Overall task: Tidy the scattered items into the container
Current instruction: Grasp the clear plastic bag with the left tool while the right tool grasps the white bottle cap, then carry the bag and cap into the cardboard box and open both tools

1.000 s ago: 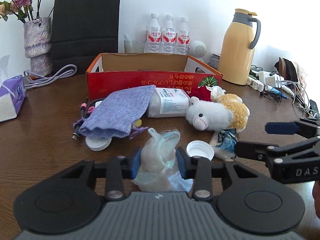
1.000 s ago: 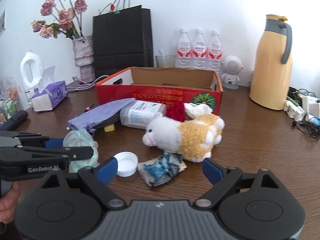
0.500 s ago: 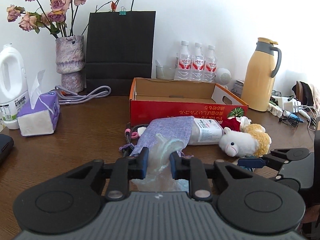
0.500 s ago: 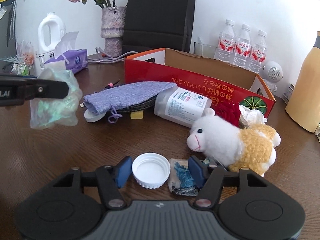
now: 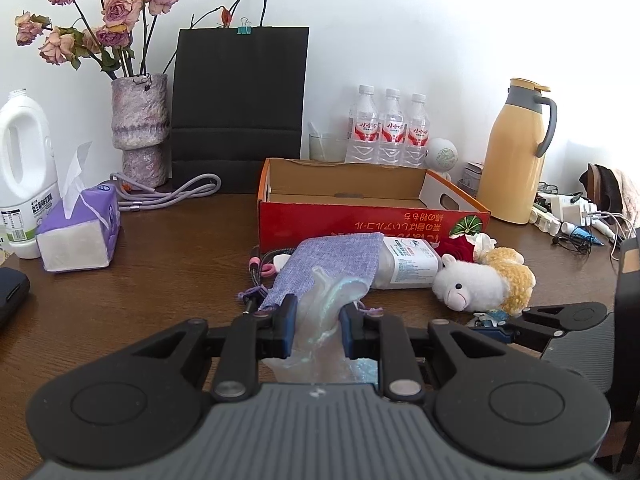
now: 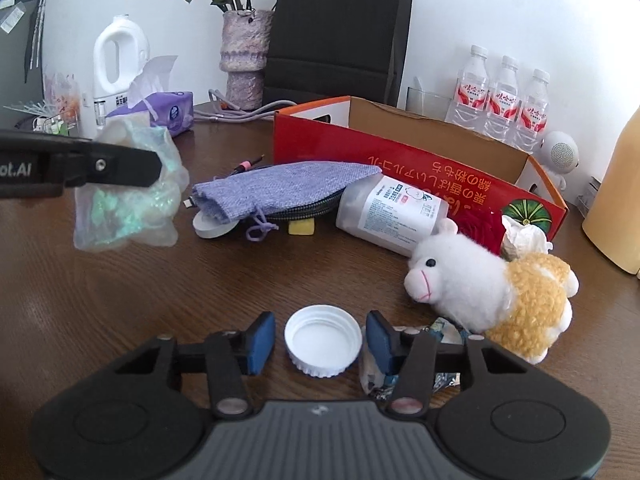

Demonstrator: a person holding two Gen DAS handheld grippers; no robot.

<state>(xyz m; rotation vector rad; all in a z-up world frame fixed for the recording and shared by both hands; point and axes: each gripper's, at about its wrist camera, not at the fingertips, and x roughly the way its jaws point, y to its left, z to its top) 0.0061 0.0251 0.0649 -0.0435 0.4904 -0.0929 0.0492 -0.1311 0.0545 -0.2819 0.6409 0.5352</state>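
- The left tongs (image 5: 316,330) pinch a crinkly, translucent plastic bag (image 5: 326,312) with a green shimmer. A second ago the bag sat low by the desk; now it hangs clear of the wood, so I judge it ready to carry to the box.
- The right tongs (image 6: 321,339) are closing around a white bottle cap (image 6: 322,340), ridged round its edge and lying hollow side up near the front edge of the desk (image 6: 120,300). A second ago the jaws stood wide above a crumpled wrapper (image 6: 376,380); the blue pads now flank the cap with small gaps, not yet pressing.
- Behind the cap, mid-desk, a woven lilac pouch (image 6: 280,184) drapes over a smooth white labelled bottle (image 6: 394,212) lying on its side.
- Right of that lies a fluffy plush lamb (image 6: 492,284), white and yellow.
- The container, a red cardboard box (image 6: 400,160), stands open and looks empty toward the back of the desk.
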